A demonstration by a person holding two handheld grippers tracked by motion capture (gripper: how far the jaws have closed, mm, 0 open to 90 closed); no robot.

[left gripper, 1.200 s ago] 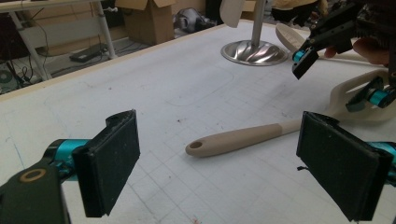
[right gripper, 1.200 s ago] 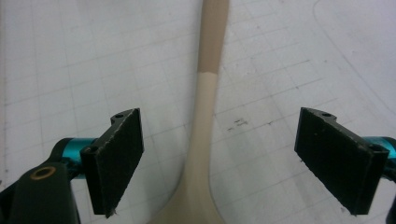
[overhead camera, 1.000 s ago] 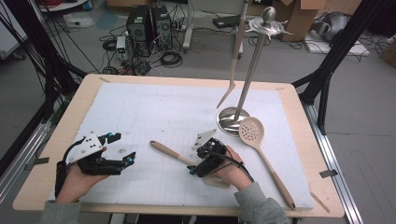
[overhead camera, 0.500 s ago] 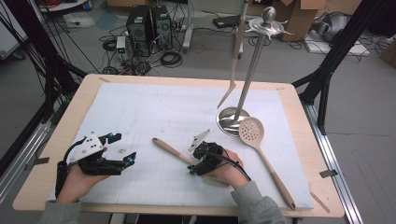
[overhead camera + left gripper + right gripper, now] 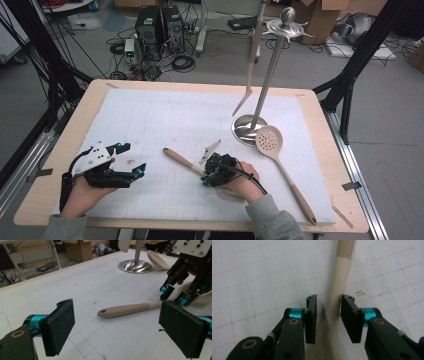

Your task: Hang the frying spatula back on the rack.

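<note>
Your right gripper [image 5: 328, 315] straddles the beige spatula neck [image 5: 335, 297], jaws not yet clenched. Next, close them. Left gripper [image 5: 131, 161], at 9 o'clock, gapes empty.

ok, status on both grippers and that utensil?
Left gripper open, idle. Right gripper open, jaws astride the beige utensil, not clamped. Nothing in the way.
</note>
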